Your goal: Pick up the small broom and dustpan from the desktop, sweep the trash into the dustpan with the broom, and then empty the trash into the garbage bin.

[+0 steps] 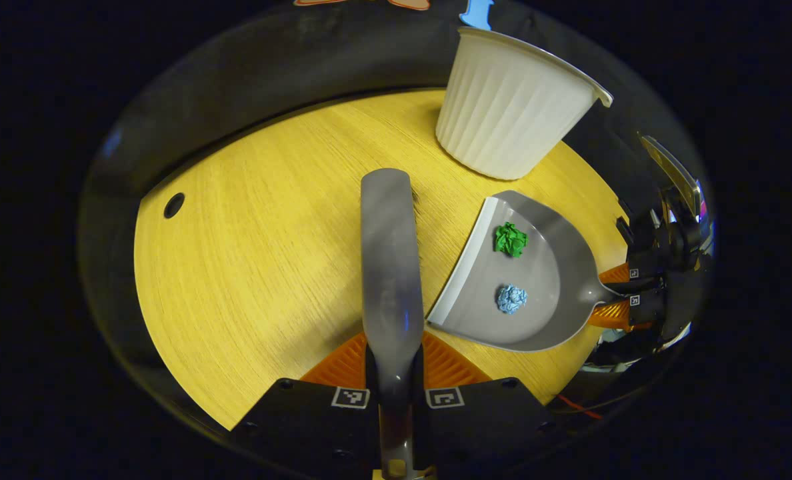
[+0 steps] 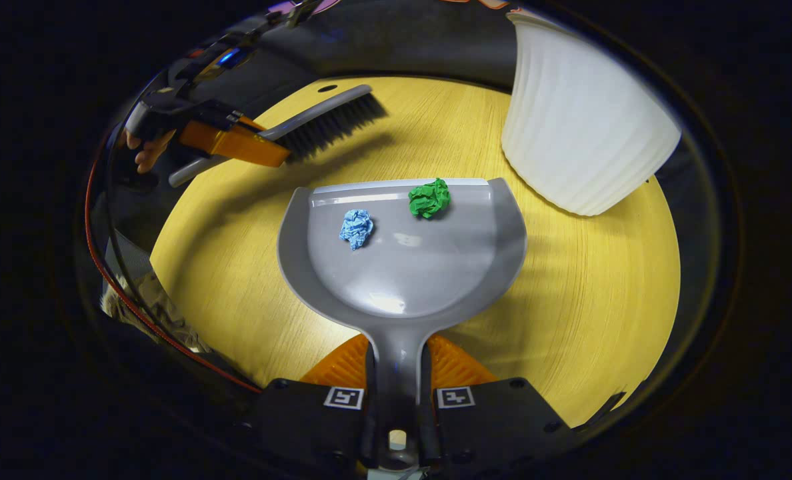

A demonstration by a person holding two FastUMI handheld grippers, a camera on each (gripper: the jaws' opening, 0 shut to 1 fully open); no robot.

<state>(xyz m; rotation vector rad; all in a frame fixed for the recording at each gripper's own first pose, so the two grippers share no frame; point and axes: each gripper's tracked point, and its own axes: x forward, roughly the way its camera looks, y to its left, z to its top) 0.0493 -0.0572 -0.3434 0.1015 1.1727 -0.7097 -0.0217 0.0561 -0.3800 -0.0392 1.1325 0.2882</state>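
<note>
My left gripper is shut on the grey broom, which points away over the yellow desktop. In the right gripper view the same broom hangs bristles-down above the table at upper left, held by the left gripper. My right gripper is shut on the handle of the grey dustpan. A green paper ball and a blue paper ball lie inside the pan near its front lip. The left gripper view has the dustpan, both balls and the right gripper to the right of the broom.
A white ribbed garbage bin stands on the table just beyond the dustpan's front right; it also stands behind the pan as the bin in the left gripper view. A cable hole sits at the desktop's far left. A hand holds the left gripper.
</note>
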